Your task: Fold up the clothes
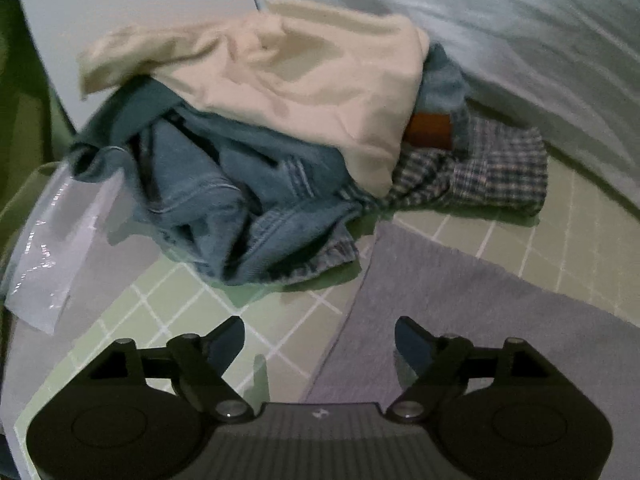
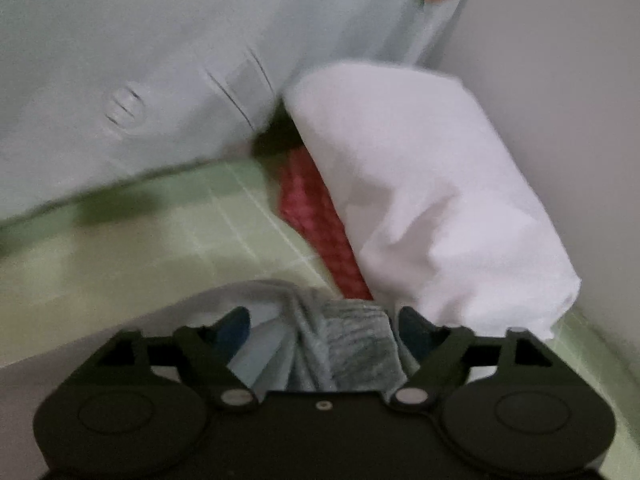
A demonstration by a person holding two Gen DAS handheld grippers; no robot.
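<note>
Your left gripper (image 1: 320,338) has its jaws spread wide, with nothing between them, over the green checked sheet (image 1: 192,300) and the edge of one flat grey cloth (image 1: 460,312). Ahead of it lies one heap of unfolded clothes: one cream garment (image 1: 288,80) on top, blue denim (image 1: 224,200) beneath, one plaid piece (image 1: 480,172) at the right, and something orange-brown (image 1: 430,130) tucked behind. One clear plastic bag (image 1: 52,240) lies left of the heap.

Your right gripper (image 2: 324,330) also stands apart; a pale blue-grey folded cloth (image 2: 352,344) sits between the fingers, and you cannot tell whether the pads touch it. Beyond it one white bundle (image 2: 424,200) leans over one red patterned fabric (image 2: 316,216). No container is in sight.
</note>
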